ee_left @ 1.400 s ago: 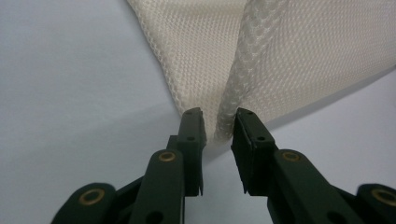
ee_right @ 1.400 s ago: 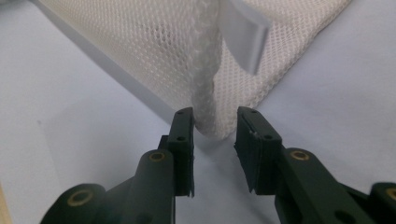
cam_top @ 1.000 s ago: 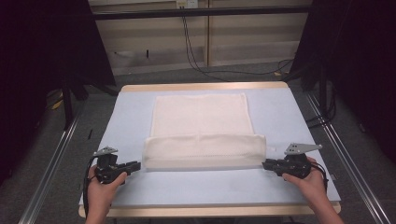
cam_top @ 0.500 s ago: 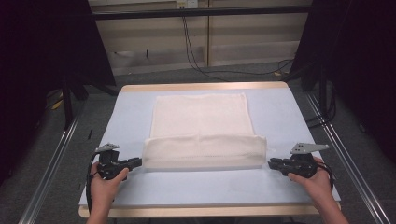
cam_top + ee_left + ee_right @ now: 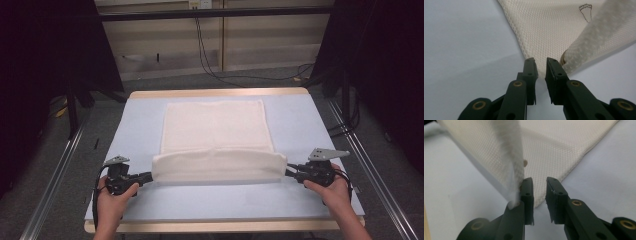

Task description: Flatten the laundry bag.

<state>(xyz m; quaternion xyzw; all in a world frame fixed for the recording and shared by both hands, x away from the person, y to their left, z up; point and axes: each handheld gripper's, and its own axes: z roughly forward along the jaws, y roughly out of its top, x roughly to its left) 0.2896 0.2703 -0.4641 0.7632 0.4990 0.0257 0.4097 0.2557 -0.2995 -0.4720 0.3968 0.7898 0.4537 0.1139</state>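
Since a second ago your right gripper (image 5: 291,173) slid outward. Both sets of fingers, left gripper (image 5: 148,176) included, stand slightly apart at the towel's (image 5: 215,132) folded corners, clamping nothing

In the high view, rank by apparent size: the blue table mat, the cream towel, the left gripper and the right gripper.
1. Blue table mat, largest.
2. Cream towel.
3. Left gripper and right gripper: look alike, no ranking between them.

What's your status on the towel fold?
Left gripper open, towel corner at tips. Right gripper jaws just opened, corner loose between. Near edge folded over. Nothing in the way.
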